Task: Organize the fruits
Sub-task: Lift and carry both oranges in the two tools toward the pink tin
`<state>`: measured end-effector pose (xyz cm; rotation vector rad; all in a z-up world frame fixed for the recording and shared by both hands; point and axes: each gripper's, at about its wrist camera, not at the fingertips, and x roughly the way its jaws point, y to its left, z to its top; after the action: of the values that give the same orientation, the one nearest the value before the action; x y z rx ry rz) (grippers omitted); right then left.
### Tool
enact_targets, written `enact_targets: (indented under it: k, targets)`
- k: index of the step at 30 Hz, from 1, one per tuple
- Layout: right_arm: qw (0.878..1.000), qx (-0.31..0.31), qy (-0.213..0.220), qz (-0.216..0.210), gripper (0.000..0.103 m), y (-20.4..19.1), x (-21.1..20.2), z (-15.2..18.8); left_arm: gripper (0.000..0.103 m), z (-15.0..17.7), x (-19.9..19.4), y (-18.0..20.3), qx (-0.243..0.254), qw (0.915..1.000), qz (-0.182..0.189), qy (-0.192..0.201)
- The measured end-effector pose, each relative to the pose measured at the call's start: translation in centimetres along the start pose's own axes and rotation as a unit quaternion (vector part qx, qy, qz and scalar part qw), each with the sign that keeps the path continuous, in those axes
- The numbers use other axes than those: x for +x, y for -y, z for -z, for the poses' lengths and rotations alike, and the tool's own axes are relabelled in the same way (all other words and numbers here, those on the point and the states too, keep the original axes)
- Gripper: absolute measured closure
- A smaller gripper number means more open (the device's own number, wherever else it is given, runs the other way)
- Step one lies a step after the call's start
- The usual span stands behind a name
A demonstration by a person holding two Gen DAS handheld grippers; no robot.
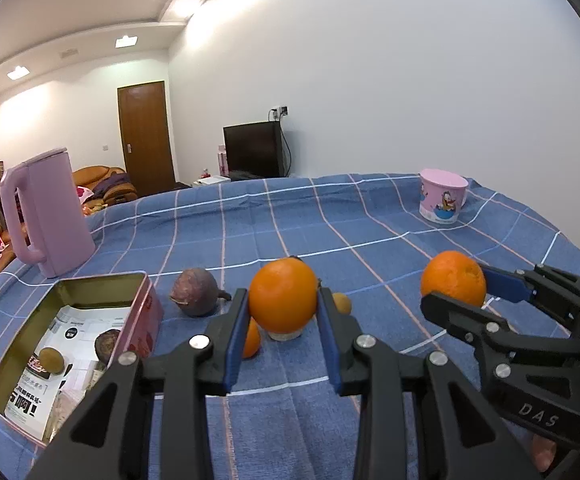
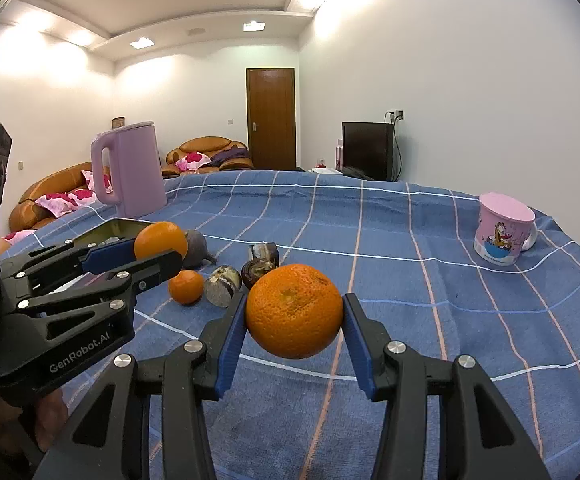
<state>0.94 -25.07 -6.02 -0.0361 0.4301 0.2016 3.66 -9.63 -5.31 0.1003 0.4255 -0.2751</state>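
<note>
Tin (image 1: 141,312) with 2 fruits inside

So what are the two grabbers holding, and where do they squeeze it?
Each holds an orange by its sides: the left gripper pinches one orange, and the right gripper pinches another orange.

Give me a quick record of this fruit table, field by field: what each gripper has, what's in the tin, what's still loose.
left gripper: shut on an orange, lifted off the cloth
right gripper: shut on a second orange, also off the cloth
tin: open, at the left; holds a small brown fruit and a dark fruit on printed paper
loose fruit: small orange, purple round fruit, cut dark pieces
other items: lilac kettle, pink cartoon mug
surface: blue checked cloth
</note>
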Motion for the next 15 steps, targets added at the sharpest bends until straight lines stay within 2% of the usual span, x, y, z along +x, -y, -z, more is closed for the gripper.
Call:
enact_targets:
  k: [8, 15]
  targets:
    - [1.000, -0.021, 0.015, 0.011, 0.054, -0.9, -0.6, 0.0, 0.068, -0.2, -0.7, -0.4, -0.001, 0.9999, -0.009, 0.012]
    - [1.000, -0.025, 0.017, 0.000, 0.054, -1.6, -0.8, -0.6, 0.068, -0.8, -1.6, -1.4, -0.008, 0.9996, -0.021, 0.017]
